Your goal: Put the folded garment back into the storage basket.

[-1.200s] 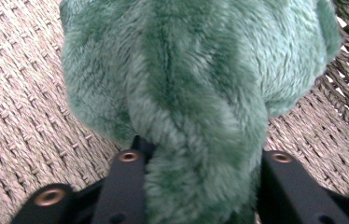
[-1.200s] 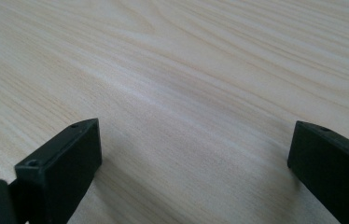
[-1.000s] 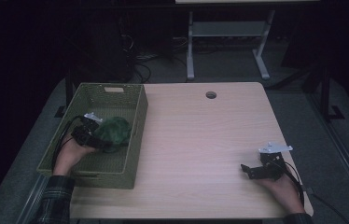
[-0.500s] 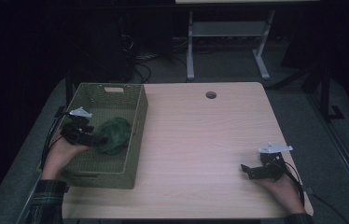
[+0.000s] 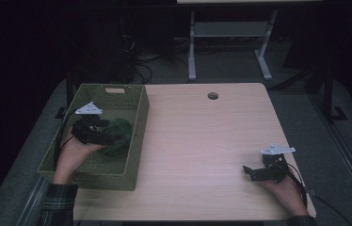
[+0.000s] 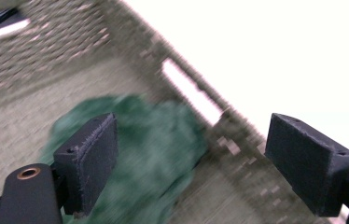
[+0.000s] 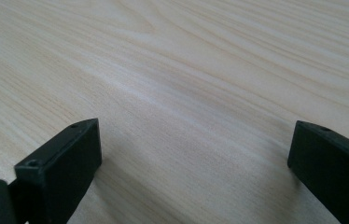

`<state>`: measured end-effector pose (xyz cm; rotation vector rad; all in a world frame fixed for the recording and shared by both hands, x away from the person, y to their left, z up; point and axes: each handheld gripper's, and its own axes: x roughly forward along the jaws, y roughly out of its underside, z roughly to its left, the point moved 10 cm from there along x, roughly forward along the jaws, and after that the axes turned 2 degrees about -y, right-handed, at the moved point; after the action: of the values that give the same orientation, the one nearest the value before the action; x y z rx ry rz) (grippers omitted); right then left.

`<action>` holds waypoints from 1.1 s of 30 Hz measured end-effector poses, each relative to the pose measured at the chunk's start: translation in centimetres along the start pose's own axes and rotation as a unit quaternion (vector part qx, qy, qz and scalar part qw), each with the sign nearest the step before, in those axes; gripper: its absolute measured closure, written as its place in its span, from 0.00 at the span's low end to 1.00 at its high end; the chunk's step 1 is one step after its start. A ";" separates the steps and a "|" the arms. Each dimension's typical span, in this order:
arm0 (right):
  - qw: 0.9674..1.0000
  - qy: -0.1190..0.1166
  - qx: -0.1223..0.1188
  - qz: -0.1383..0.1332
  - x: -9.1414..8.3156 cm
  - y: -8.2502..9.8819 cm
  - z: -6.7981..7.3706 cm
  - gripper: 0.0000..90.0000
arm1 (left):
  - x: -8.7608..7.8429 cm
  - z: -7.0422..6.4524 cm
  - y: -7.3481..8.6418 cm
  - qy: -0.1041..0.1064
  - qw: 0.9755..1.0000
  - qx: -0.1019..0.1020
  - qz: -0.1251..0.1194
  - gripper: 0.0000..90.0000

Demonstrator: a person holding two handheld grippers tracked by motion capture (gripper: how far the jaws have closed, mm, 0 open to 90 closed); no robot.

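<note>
Forearms enter from the near edge of the tabletop, each hand carrying a claw. Nearest, the right claw rests low on the bare wood at the near right, well apart from everything else; the right gripper view shows its jaws standing wide with only wood grain between them.

Farther in on the left, the left claw hangs over the inside of the green woven basket, pointing toward the basket's right wall. Its jaws have just been opening and now stand wide. In the left gripper view the green cloth lies below and beyond them, one pad crossing in front of it, and nothing appears pinched between the pads. The cloth sits bunched on the basket floor, close against the right wall.

It looks soft and light, a limp fabric that will sag and drape instead of holding shape, with little risk of damage. A good hold would be on a raised fold at the top of the bunch, pinching enough layers that it does not slip free.

Beyond the basket, a round cable hole sits near the tabletop's far edge.
</note>
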<state>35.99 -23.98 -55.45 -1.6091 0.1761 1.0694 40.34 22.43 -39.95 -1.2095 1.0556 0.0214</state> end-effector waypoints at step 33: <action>1.000 0.006 0.006 -0.001 -0.1 0.1 0.0 0.03 | 9.3 -16.3 -2.2 0.087 0.992 0.076 -0.043 0.18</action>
<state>35.87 -24.02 -55.44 -1.6053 0.1888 1.0560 36.05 4.45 -43.94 -1.1323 1.1342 -0.2299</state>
